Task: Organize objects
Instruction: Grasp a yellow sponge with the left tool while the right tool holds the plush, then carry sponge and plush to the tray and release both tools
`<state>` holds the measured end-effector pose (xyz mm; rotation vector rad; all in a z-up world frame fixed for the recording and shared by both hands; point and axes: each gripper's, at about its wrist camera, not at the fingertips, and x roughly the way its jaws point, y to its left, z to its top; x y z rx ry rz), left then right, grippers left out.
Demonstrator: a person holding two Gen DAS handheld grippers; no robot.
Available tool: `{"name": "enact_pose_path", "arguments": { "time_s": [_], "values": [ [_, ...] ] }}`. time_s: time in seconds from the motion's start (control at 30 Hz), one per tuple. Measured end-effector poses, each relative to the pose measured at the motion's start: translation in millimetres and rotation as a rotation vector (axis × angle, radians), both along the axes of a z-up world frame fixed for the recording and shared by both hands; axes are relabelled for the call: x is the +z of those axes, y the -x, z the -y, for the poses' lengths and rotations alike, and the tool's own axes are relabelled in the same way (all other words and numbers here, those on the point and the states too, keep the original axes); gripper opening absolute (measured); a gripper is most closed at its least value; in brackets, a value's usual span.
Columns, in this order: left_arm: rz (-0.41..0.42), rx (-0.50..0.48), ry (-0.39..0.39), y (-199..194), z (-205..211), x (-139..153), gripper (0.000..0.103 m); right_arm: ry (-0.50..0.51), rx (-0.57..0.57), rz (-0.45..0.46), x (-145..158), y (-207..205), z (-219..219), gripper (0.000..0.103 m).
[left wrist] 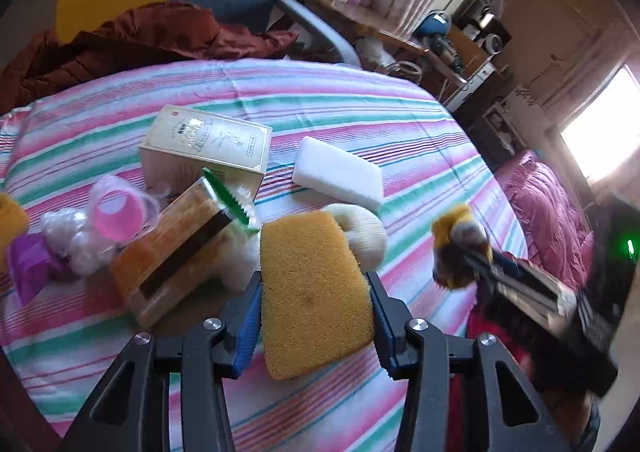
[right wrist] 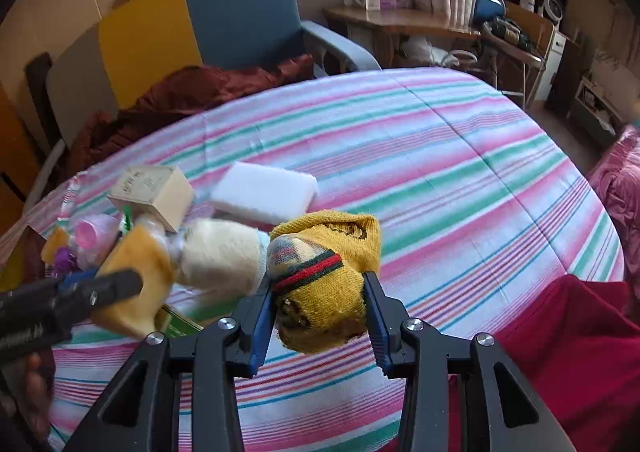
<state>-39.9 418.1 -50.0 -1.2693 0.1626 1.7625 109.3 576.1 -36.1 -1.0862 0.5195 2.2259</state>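
Note:
My left gripper (left wrist: 314, 288) is shut on a yellow sponge (left wrist: 314, 292) and holds it over the striped bedspread (left wrist: 400, 124). My right gripper (right wrist: 320, 292) is shut on a rolled mustard-yellow sock (right wrist: 324, 276) with red and green bands; it also shows blurred in the left wrist view (left wrist: 460, 248) at the right. The left gripper with the sponge (right wrist: 132, 284) shows at the left of the right wrist view. A white foam block (left wrist: 338, 172) (right wrist: 266, 190) and a gold box (left wrist: 208, 144) (right wrist: 154, 190) lie on the bed.
A pile at the left holds an orange box (left wrist: 172, 248), a green comb (left wrist: 232, 200), a pink cup (left wrist: 118, 214), a purple wrapper (left wrist: 30, 268) and a cream fuzzy sock (left wrist: 366, 230) (right wrist: 220, 252). A brown garment (left wrist: 140, 40) and a blue-yellow chair (right wrist: 240, 8) stand behind the bed.

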Motion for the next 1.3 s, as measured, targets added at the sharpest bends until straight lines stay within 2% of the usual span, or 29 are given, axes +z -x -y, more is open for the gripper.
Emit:
{"name": "enact_pose_path", "arguments": {
  "time_s": [0.1,0.27,0.4,0.57,0.73,1.03,1.3],
  "values": [
    [-0.03,0.0,-0.044,-7,23,12,0.048,-0.015,0.037,-0.067,11,-2,7,0.042],
    [-0.034,0.056,-0.032,-7,60,13,0.048,-0.021,0.156,-0.143,23,6,31,0.042],
    [-0.061,0.127,-0.022,-7,108,16,0.048,-0.038,0.238,-0.176,28,12,53,0.042],
    [-0.102,0.225,-0.017,-2,167,25,0.048,-0.042,0.313,-0.179,30,20,75,0.042],
    [-0.127,0.37,-0.047,13,242,38,0.048,-0.037,0.391,-0.16,34,32,103,0.042],
    [-0.18,0.584,-0.022,36,344,40,0.049,0.023,0.621,-0.187,47,76,200,0.042],
    [-0.226,0.693,0.036,59,401,32,0.049,0.092,0.825,-0.192,44,119,300,0.042]
  ]
}}
